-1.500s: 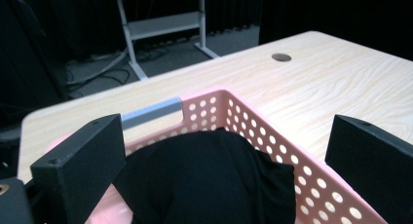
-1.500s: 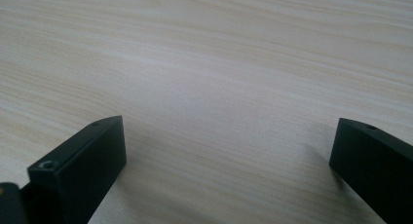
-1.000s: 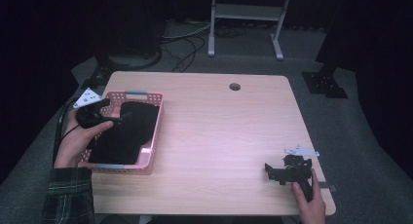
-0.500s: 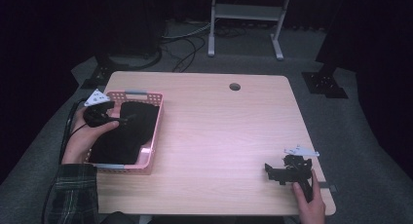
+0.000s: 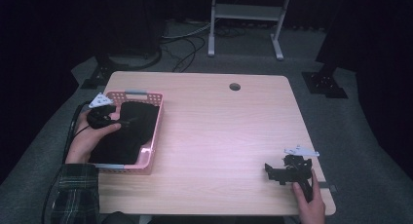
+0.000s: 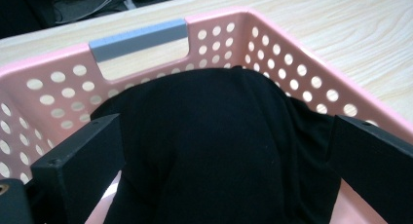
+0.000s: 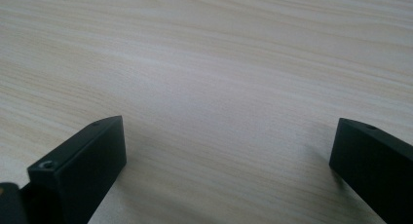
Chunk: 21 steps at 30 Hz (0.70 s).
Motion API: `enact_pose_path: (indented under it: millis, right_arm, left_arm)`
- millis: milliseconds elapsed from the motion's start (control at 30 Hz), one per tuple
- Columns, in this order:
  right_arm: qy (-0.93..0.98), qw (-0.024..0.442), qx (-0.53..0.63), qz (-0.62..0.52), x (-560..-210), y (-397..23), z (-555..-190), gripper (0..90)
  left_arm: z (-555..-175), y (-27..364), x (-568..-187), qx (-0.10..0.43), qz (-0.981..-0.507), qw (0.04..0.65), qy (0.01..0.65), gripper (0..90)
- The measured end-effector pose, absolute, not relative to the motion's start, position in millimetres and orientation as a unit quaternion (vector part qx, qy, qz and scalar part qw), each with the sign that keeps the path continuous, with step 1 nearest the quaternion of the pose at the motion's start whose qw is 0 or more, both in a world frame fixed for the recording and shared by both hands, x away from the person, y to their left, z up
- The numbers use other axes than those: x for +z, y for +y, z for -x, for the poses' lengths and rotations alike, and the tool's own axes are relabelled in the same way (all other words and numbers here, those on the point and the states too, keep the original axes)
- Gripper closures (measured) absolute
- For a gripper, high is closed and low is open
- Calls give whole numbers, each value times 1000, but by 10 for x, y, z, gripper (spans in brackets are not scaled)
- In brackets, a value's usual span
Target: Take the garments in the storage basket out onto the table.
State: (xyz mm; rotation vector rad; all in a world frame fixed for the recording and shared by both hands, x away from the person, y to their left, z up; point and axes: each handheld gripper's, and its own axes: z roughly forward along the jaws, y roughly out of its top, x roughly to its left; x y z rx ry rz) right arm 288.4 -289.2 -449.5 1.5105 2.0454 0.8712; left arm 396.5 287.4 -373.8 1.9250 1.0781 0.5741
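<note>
The left gripper (image 5: 113, 118) is hovering at the left of the high view, over the near-left corner of a pink basket (image 5: 155, 131) that is sitting on the left part of the table (image 5: 229, 131). A hand (image 5: 87, 139) is gripping it from below, and a checked sleeve (image 5: 74, 195) is showing at the lower left of the frame. A black cloth (image 5: 129, 131) is lying inside the basket, covering most of its floor.

In the left gripper view the jaws are standing wide apart, one at the lower left and one at the lower right of the frame, with the black cloth (image 6: 219, 151) bulging up between them. I cannot tell whether either jaw is touching the cloth. Behind it, the perforated wall of the pink basket (image 6: 58, 87) is rising, with a grey handle (image 6: 139, 39) set into its rim at the upper left.

The right gripper (image 5: 287, 170) is resting at the lower right of the high view, near the table's front edge, well apart from the basket, with a hand (image 5: 309, 202) holding it. In the right gripper view its jaws are also spread wide, with bare wooden table (image 7: 219, 87) between them.
</note>
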Motion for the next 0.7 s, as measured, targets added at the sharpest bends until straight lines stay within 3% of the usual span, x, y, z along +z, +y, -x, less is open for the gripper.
enact_pose_path:
  millis: [700]
  right_arm:
    - [741,225,316,-548,-4495,-2892,-2884,0]
  left_arm:
    - [-4057,2771,-3961,214,-788,377,437,3]
